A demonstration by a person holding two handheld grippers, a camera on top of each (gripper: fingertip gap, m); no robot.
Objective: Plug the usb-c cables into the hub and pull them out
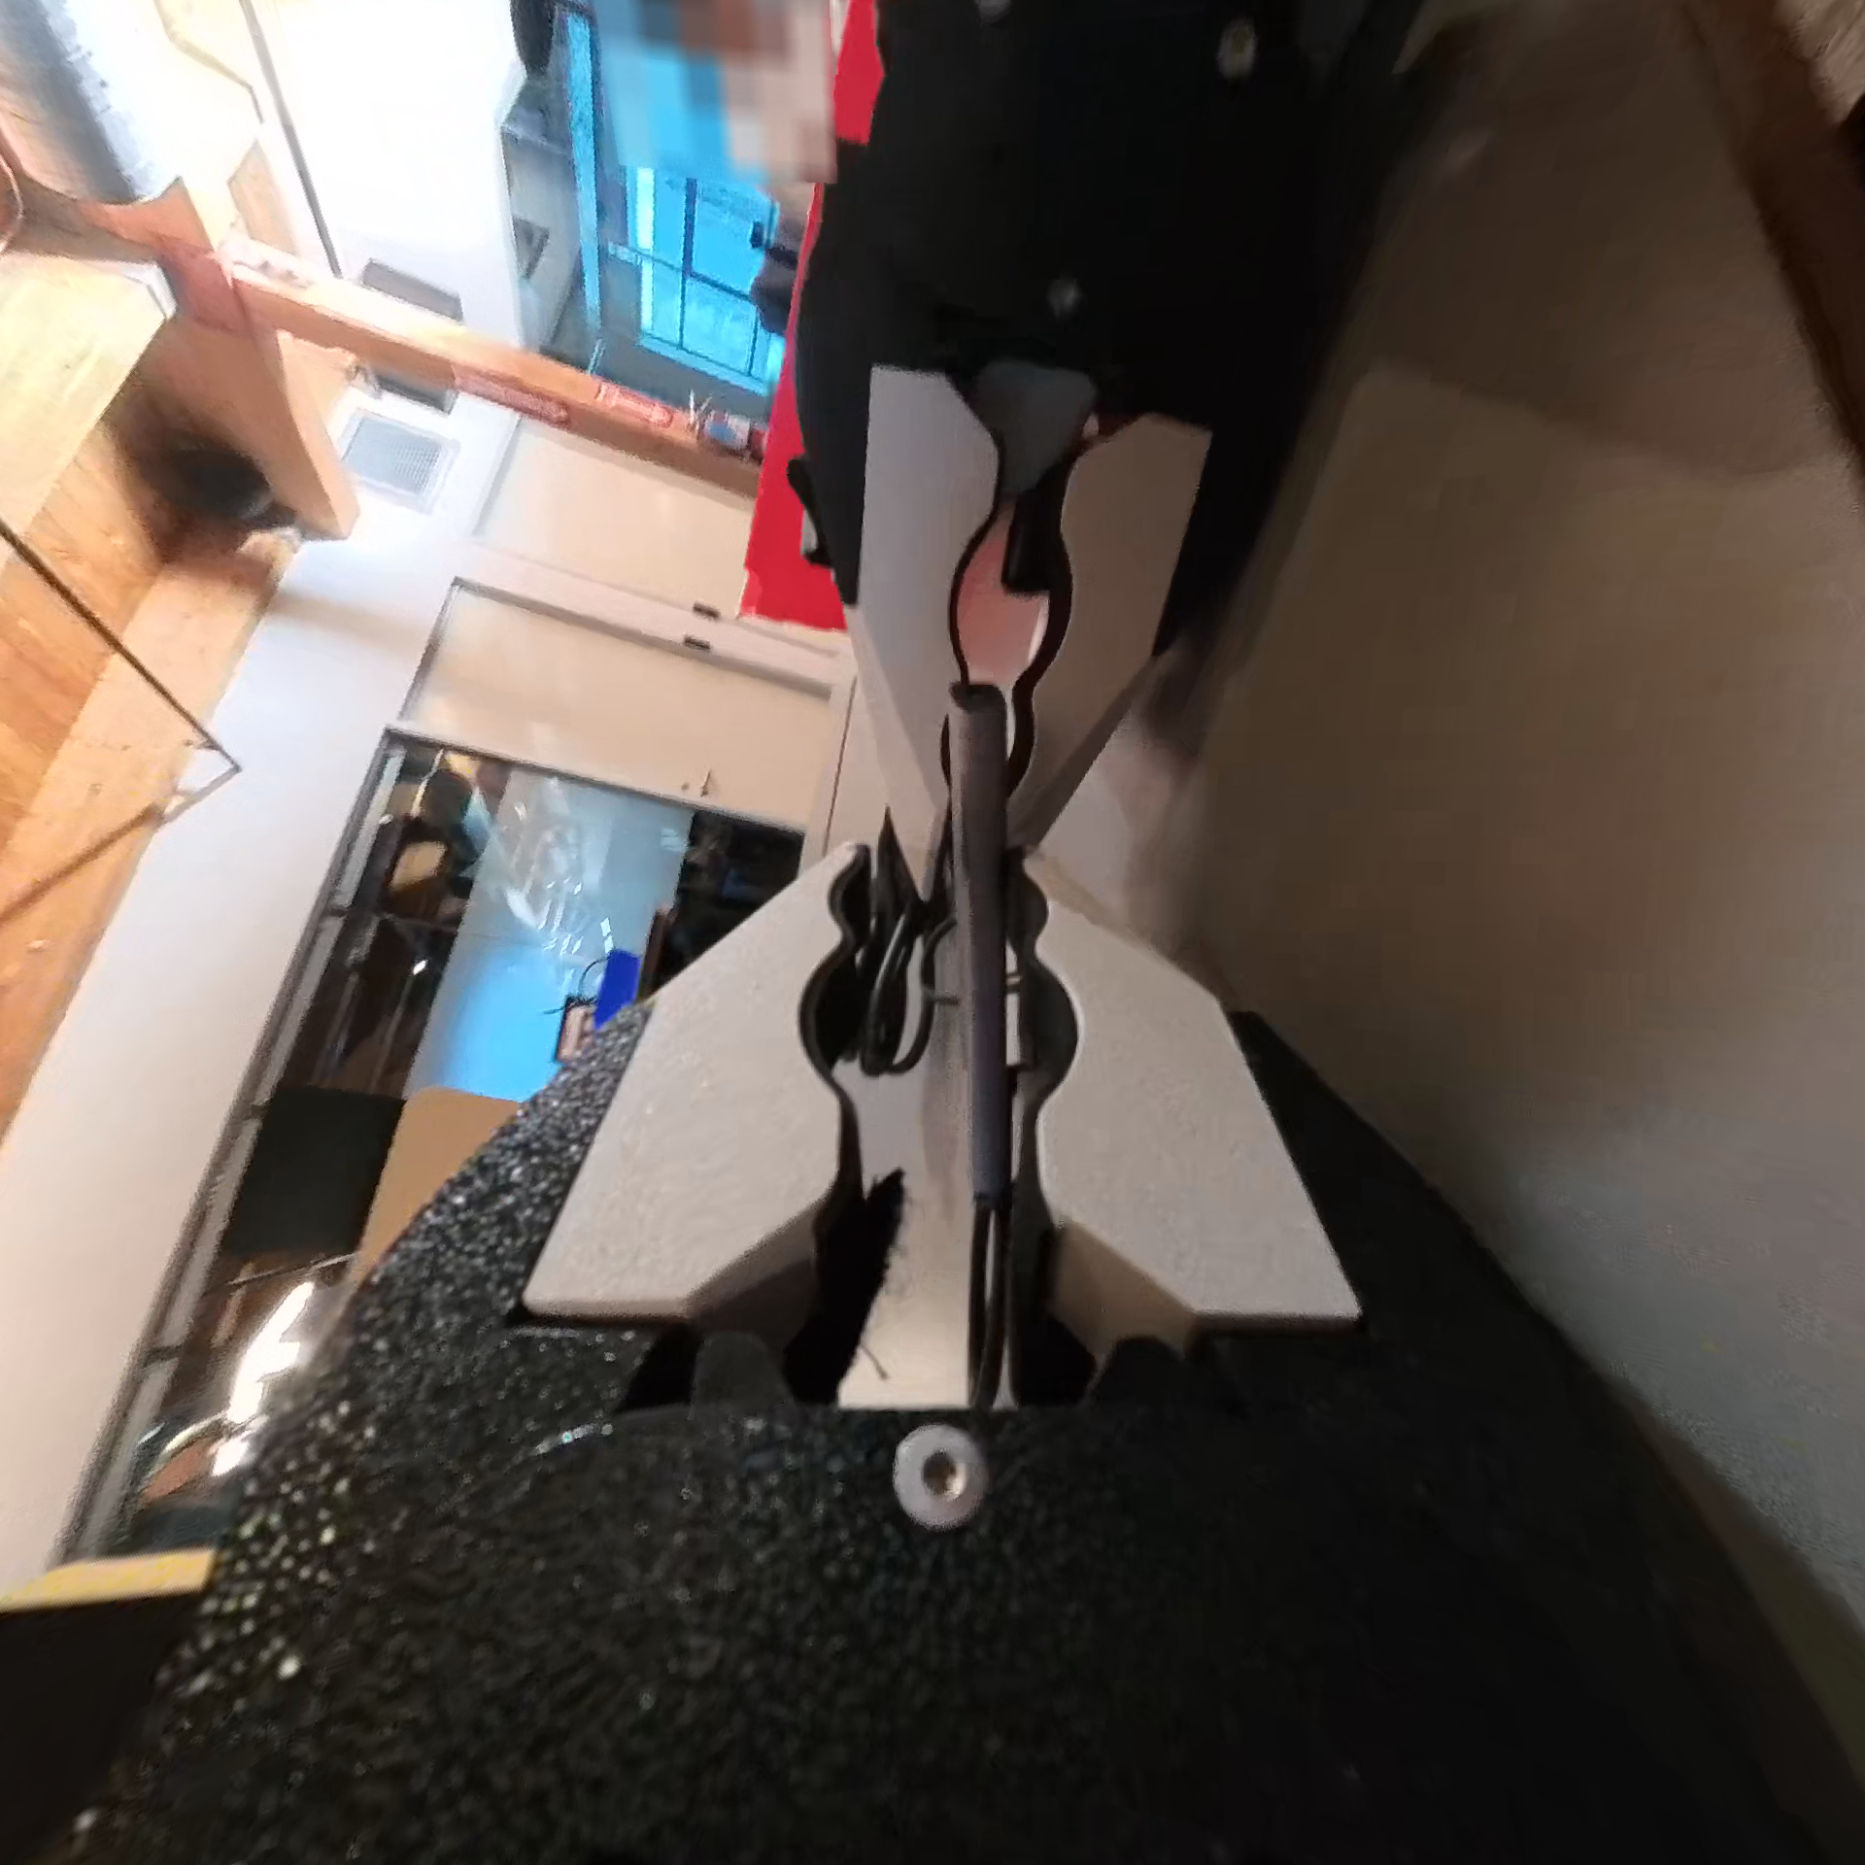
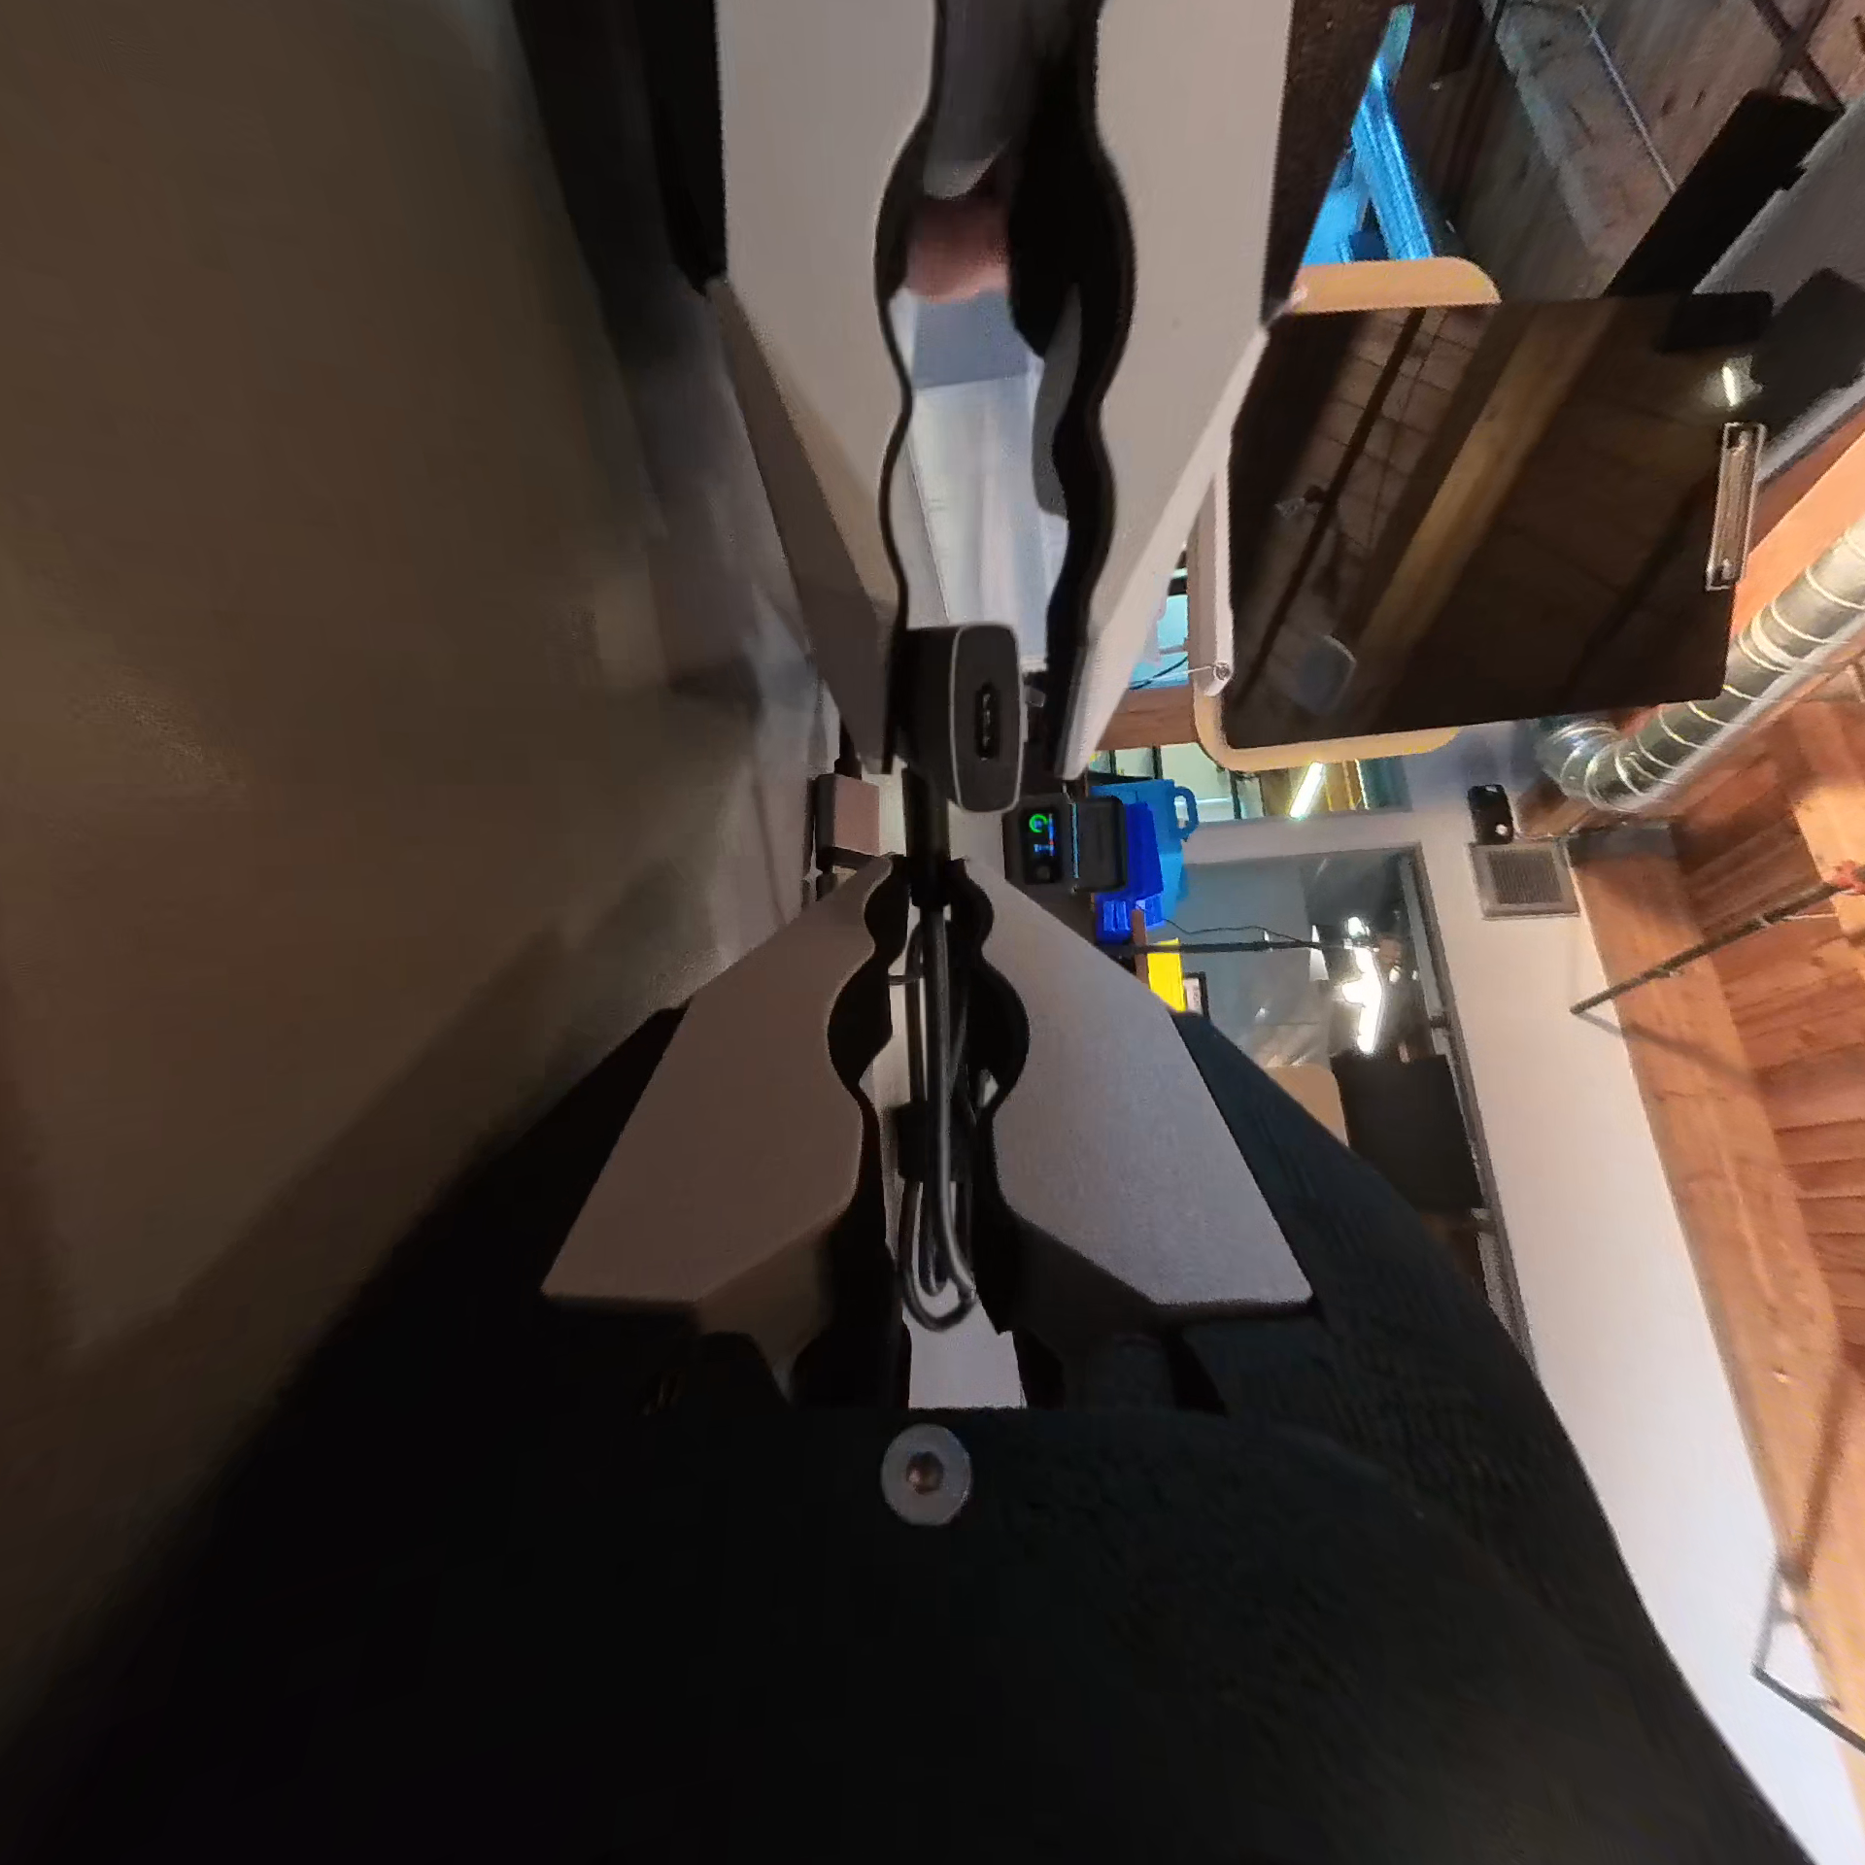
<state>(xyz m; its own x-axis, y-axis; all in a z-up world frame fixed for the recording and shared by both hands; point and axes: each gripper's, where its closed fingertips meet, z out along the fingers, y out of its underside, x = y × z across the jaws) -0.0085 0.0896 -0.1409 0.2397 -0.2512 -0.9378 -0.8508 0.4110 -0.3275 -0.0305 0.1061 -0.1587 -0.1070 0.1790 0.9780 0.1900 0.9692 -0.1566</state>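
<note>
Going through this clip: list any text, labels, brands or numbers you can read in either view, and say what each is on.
No text is readable in either view.
Small lit screen beyond the hub: green and blue glyphs, too small to read.
Red strip on the wooden beam: blurred, unreadable.
Hub: no marking visible.
Cable: no marking visible.

Both my wrist cameras, rolled sideways, face each other at close range, sharing the hub (image 1: 981, 939) held between them.
</note>
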